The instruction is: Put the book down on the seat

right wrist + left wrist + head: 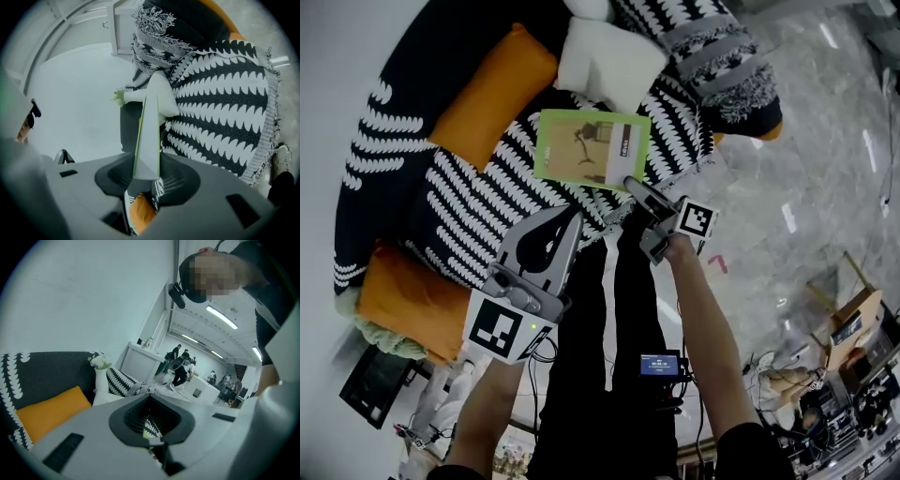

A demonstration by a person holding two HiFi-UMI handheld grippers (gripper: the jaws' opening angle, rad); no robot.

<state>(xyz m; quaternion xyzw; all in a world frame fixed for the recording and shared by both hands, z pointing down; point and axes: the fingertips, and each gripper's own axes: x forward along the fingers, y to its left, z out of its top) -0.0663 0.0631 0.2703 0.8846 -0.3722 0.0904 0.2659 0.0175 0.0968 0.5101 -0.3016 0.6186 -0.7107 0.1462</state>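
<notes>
The right tongs [630,183] clamp the book [591,148] by its near corner. They do best laying it flat on the striped seat [487,202] before letting go. The left tongs [574,217] are closed and empty.

Cover print on the green-bordered paperback book [591,145] is too small to read; its near corner is covered by the right gripper [630,183]. Right gripper view shows it edge-on only, cover unseen. The white narrow-necked vase [605,52] is cut by the head view's top edge. Left gripper view: distant people [180,364] too small to tell.

One book [591,145], one white vase [605,61] — two hand-held grippers [567,217] [630,183].
</notes>
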